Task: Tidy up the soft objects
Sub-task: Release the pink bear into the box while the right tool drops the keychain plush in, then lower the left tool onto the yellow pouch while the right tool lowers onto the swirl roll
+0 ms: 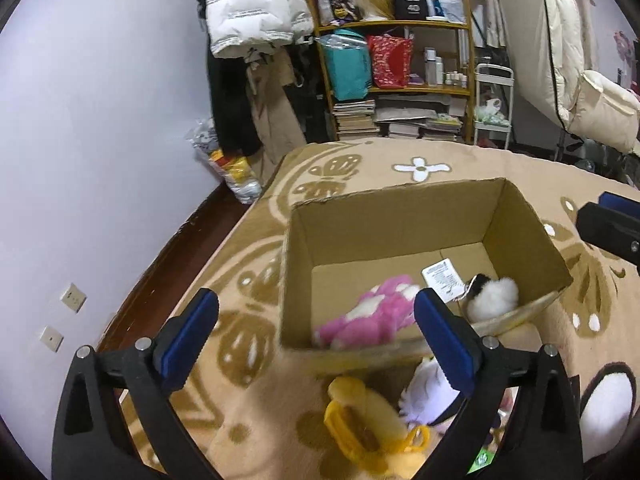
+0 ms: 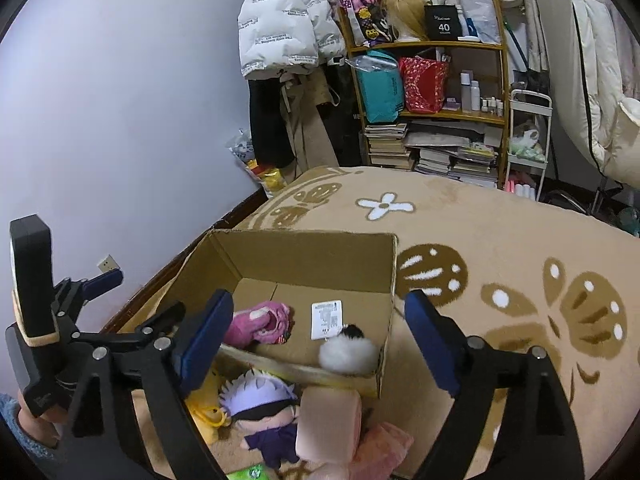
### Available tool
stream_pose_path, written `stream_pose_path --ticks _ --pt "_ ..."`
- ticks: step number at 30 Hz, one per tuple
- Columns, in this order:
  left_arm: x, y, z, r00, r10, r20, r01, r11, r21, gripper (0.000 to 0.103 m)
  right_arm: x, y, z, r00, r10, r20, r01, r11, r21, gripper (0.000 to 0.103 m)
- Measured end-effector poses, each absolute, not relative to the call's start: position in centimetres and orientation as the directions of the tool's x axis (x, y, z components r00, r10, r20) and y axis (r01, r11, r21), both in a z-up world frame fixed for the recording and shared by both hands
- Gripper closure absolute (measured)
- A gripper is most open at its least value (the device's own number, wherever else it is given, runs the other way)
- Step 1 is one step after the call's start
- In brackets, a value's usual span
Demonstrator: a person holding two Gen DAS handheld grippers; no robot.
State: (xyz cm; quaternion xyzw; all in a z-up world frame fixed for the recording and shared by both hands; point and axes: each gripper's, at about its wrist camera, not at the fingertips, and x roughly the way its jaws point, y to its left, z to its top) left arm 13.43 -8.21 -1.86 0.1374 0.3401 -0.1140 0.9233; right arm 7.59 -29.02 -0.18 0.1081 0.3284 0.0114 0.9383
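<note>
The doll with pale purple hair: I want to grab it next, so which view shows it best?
The right wrist view: the doll lies in the open before the cardboard box, hair and dark clothes visible. The left wrist view shows only blurred hair behind a finger.

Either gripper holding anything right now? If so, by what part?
Nothing held. Left gripper and right gripper both stand open and empty above the cardboard box.

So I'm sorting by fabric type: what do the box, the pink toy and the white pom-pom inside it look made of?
Open brown box: corrugated cardboard, matte, with a ragged rim. Pink-and-white toy: plush, fuzzy pile, probably synthetic. White pom-pom: long fluffy faux fur, seemingly; its black top is unclear.
</note>
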Motion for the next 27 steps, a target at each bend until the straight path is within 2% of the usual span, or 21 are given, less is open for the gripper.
stream_pose_path --ticks 6,27 --pt "10.7 -6.3 -1.2 0.763 -0.07 -0.643 0.223 0.962 0.16 0.005 5.7 -28.7 -0.3 0.765 0.084 -0.639 0.061 0.977 0.203 0.002" --pt "5.3 -3.2 -1.4 0.739 -0.04 -0.673 0.194 0.969 0.155 0.005 0.5 -27.8 -2.3 0.747 0.068 -0.662 0.098 0.973 0.211 0.001"
